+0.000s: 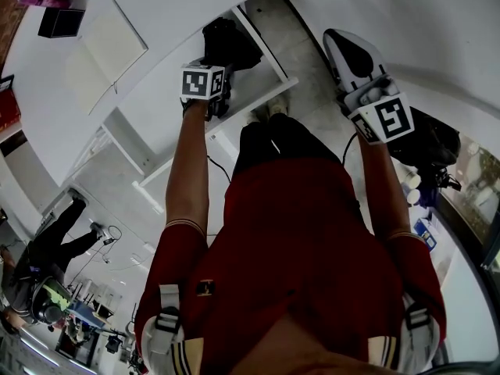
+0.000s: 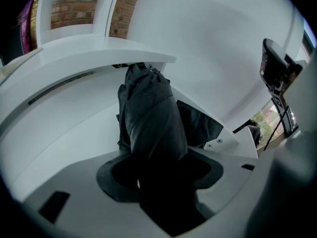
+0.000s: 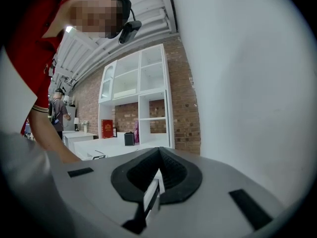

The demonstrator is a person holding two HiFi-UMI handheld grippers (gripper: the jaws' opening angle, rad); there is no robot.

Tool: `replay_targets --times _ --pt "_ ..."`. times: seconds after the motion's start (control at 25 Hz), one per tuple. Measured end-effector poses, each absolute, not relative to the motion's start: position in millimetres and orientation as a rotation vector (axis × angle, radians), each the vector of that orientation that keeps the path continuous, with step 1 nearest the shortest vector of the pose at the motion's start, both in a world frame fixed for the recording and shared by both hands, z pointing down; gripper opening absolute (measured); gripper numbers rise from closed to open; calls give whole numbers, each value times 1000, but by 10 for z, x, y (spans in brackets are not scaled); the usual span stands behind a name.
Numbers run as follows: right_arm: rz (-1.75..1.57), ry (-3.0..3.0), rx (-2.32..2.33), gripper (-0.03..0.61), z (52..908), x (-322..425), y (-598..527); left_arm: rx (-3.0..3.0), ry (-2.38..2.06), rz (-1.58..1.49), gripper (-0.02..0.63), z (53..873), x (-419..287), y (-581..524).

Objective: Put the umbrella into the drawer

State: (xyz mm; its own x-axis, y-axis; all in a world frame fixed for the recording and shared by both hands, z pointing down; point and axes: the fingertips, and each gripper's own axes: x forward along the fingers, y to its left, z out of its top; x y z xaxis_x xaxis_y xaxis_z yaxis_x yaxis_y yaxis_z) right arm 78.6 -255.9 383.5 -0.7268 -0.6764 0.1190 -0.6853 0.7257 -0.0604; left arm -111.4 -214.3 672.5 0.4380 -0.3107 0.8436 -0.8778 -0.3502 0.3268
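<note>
- The umbrella (image 2: pixel 151 118), folded and dark, is pinched between the jaws of the left gripper (image 2: pixel 161 170)
- It slants down into the open drawer (image 2: pixel 233 143), and its far end reaches back under the bench (image 2: pixel 99 46) edge
- Whether the umbrella touches the drawer floor cannot be told
- A dark fold (image 2: pixel 198 125) lies in the drawer just right of the umbrella; whether it belongs to the umbrella is unclear
- In the head view the umbrella (image 1: pixel 228 41) shows as a black bundle inside the white drawer (image 1: pixel 266 96), with the left gripper's marker cube (image 1: pixel 205 82) just on the person's side of it
- The bench (image 1: pixel 156 22) is white and curves round above the drawer
- The right gripper (image 3: pixel 157 167) has its jaws pressed together with nothing between them
- It is held well apart from the drawer, on the right, beside a white wall (image 3: pixel 247 83)
- Its view looks across to a white shelf unit (image 3: pixel 138 98) against a brick wall (image 3: pixel 185 108)
- A red box (image 3: pixel 107 129) and a small black box (image 3: pixel 129 139) stand at the foot of the shelf unit
- The person (image 1: pixel 297 241) wears a red shirt
- A second person (image 3: pixel 58 110) stands far off on the left in the right gripper view
</note>
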Motion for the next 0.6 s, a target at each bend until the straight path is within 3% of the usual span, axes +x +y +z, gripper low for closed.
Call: replay_targets --times 0.6 --pt "193 -2829 1145 -2 3932 953 -2626 1677 -1141 712 253 6814 -1107 -2420"
